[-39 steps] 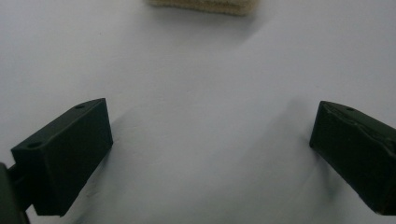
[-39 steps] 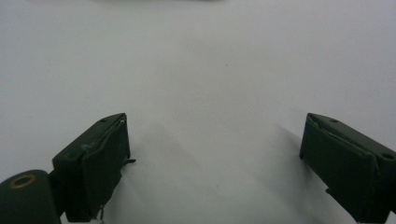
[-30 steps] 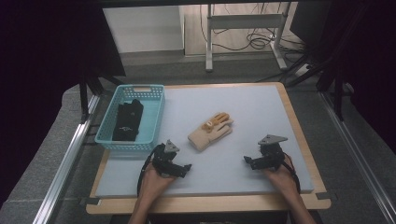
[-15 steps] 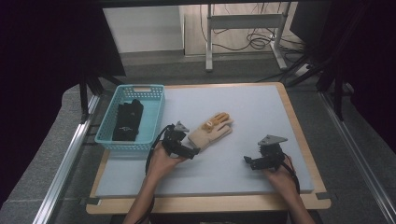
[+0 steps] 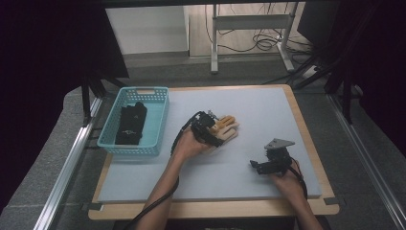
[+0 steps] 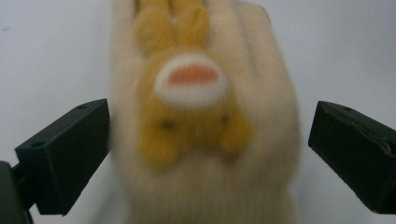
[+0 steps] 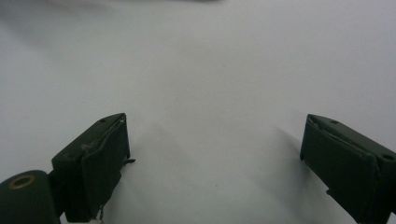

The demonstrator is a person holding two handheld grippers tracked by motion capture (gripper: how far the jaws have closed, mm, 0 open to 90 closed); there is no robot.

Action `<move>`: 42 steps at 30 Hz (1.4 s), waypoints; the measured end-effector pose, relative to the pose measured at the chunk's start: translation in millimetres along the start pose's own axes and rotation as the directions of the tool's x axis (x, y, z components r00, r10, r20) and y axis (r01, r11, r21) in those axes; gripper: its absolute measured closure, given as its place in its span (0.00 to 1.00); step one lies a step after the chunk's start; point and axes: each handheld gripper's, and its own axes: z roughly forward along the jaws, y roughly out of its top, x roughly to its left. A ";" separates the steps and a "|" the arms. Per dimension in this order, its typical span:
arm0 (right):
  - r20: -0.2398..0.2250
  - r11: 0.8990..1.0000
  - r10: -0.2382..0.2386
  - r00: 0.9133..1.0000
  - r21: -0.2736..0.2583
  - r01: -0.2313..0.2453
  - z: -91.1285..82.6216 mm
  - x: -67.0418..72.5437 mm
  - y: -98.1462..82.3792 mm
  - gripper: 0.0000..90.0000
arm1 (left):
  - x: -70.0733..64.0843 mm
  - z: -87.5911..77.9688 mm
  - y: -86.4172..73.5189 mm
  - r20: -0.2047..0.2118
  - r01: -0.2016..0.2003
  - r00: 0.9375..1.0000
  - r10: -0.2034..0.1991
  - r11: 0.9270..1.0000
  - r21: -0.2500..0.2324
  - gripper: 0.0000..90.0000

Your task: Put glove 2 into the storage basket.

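A cream knitted glove point(image 5: 226, 130) with an orange animal face lies flat near the middle of the pale mat point(image 5: 249, 105). My left gripper point(image 5: 207, 128) is over its cuff end, open, with one black jaw on each side of the glove point(image 6: 205, 121) and not pressing it. My right gripper point(image 5: 262, 165) rests low at the front right of the mat, open, with only bare mat point(image 7: 210, 84) between its jaws.
A turquoise plastic basket point(image 5: 158, 125) stands at the left of the mat and holds a dark glove point(image 5: 130, 123). The mat lies on a wooden board point(image 5: 306, 134). Beyond the table are a grey floor, a metal frame and cables.
My left gripper has moved forward and to the right from the front of the mat onto the cream glove's cuff. The right gripper has stayed in place.
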 end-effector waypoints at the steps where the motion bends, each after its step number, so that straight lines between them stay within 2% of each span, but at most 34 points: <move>1: 0.000 1.000 -0.001 1.000 0.000 0.001 0.0 -0.1 0.0 0.09 | -0.1 4.7 2.5 -0.004 -0.010 1.000 0.010 1.000 0.018 0.01; 3: 0.000 1.000 -0.001 1.000 0.001 0.001 0.0 -0.2 0.0 0.09 | -2.1 15.4 5.9 -0.013 -0.013 1.000 0.014 0.999 0.043 0.01; 4: 0.000 1.000 -0.001 1.000 0.001 0.001 0.0 -0.2 0.0 0.09 | -1.8 18.3 6.8 -0.031 -0.037 0.999 0.039 0.997 0.071 0.02; 5: 0.000 1.000 -0.001 1.000 0.001 0.001 0.0 -0.2 0.0 0.09 | -2.3 21.0 6.8 -0.039 -0.041 0.998 0.044 0.996 0.082 0.04; 7: -0.002 1.000 0.000 1.000 0.000 0.000 0.0 0.0 0.0 0.09 | -1.4 20.0 6.5 -0.040 -0.020 0.999 0.023 0.998 0.060 0.07; 9: -0.002 1.000 0.001 1.000 0.002 -0.001 0.1 -0.4 0.0 0.09 | -0.8 15.9 5.6 -0.042 -0.021 0.999 0.023 0.998 0.054 0.18; 13: -0.004 1.000 0.004 1.000 0.002 -0.004 0.3 -0.4 0.1 0.09 | -0.7 11.6 4.4 -0.053 0.011 0.999 -0.009 0.999 0.042 0.37; 19: -0.001 1.000 0.000 1.000 0.002 0.000 0.2 -0.3 0.0 0.09 | 0.0 8.1 4.4 -0.052 0.051 0.997 -0.049 0.998 0.046 0.54; 23: -0.001 1.000 0.000 1.000 0.000 0.000 0.1 0.0 0.0 0.09 | 4.4 5.6 3.3 -0.028 0.093 0.995 -0.092 0.995 0.038 0.60; 27: -0.001 1.000 0.000 1.000 0.000 0.000 0.1 -0.1 0.0 0.09 | 8.7 1.1 1.6 -0.011 0.115 0.993 -0.114 0.993 0.036 0.62; 35: -0.001 1.000 0.000 1.000 -0.001 0.000 0.1 0.0 -0.1 0.09 | 13.7 -17.0 0.3 -0.035 0.133 0.990 -0.133 0.991 0.007 0.64; 42: 0.002 1.000 -0.003 1.000 -0.002 0.003 -0.1 0.3 -0.1 0.09 | 25.4 -51.3 0.0 -0.072 0.162 0.984 -0.163 0.987 -0.021 0.64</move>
